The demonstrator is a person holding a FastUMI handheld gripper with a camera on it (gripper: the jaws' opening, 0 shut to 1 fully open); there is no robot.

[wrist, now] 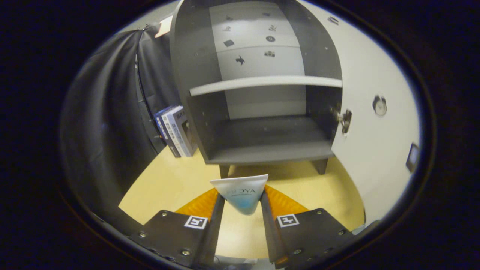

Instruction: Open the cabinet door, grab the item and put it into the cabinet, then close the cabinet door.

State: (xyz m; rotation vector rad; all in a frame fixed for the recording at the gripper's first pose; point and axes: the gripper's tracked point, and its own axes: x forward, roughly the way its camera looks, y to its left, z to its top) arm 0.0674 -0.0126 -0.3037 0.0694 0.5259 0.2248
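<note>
The gripper [243,200] sits nearest, its two fingers [216,213] drawn in narrow and pressing from either side on a small tube [242,193], white at its flat crimped end and fading to blue toward the bottom. The tube stands with the crimped end up, held between the fingertips above the yellow table top [176,183].

Just beyond the tube stands the cabinet [262,150], a dark grey box on short legs, resting on the table. Its door [375,112] is swung fully open to the right, showing a pale inner face with a round fitting and a hinge at the cabinet's edge. Inside, the lower compartment lies bare under a single light shelf [262,83], and the back panel above it is pale with small dark marks.

To the left of the cabinet, a few books [174,131] lean upright against its side. Behind them hangs the dark cloth of the booth wall [108,112].
</note>
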